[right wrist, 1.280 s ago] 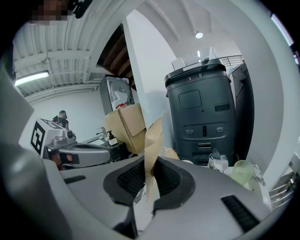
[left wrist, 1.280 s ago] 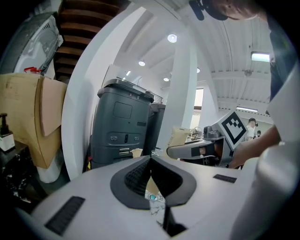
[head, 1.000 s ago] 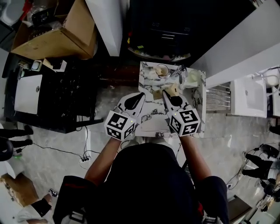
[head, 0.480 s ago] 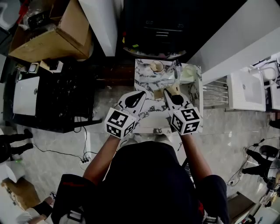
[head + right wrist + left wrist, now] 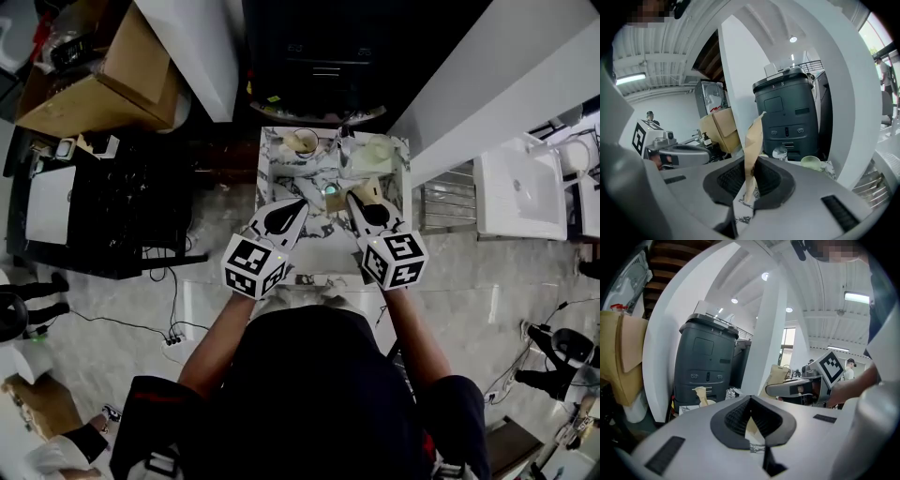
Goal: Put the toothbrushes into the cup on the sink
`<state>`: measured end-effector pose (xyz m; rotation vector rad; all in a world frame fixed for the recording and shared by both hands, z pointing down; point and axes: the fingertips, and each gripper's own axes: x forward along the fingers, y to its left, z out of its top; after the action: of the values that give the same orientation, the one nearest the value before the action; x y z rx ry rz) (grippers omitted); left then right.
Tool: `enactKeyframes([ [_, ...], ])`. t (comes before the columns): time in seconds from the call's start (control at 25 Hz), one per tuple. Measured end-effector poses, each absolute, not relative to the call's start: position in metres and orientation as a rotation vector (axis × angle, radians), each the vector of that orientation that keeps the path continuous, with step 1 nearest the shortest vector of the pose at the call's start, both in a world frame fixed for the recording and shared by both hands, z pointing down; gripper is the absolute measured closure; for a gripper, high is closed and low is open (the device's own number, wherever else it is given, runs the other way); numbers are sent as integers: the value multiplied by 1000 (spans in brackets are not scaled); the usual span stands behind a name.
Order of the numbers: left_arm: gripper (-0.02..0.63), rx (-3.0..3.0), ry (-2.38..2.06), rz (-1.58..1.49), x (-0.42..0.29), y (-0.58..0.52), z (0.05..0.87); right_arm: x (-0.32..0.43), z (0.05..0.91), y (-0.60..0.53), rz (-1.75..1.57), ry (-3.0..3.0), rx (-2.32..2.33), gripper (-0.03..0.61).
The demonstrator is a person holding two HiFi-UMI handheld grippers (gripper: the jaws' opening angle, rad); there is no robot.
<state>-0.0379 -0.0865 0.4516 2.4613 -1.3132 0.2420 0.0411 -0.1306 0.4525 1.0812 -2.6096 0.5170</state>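
My right gripper (image 5: 749, 180) is shut on a tan paper packet (image 5: 752, 150) that stands up between its pads. In the head view it (image 5: 356, 199) hovers over the marble sink counter (image 5: 323, 246), the packet (image 5: 371, 191) showing beside its tip. My left gripper (image 5: 298, 204) is shut just to the left, at the same height. A tan sliver (image 5: 751, 428) shows behind its pads; I cannot tell if it is gripped. A brownish cup (image 5: 302, 141) and a pale green cup (image 5: 378, 148) stand at the counter's back. The brownish cup (image 5: 701, 394) has something tan in it.
A faucet (image 5: 343, 142) stands between the two cups. A small green thing (image 5: 330, 189) lies on the counter between the gripper tips. A dark grey bin (image 5: 790, 112) stands behind the counter. White pillars, cardboard boxes (image 5: 112, 80) and a black rack (image 5: 122, 206) stand on the left.
Both grippers keep nearly the same pose and stay shut. The head view has drifted, so the counter sits further left and up in the picture. The green thing now shows between the tips.
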Motion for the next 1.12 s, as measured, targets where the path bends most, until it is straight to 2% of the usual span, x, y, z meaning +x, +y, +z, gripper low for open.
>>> enactKeyframes([
  [0.52, 600, 2401, -1365, 251, 46, -104, 464, 124, 462, -159, 524, -2622, 1021, 517],
  [1.12, 600, 2360, -1389, 265, 86, -147, 476, 147, 473, -206, 536, -2642, 940, 517],
])
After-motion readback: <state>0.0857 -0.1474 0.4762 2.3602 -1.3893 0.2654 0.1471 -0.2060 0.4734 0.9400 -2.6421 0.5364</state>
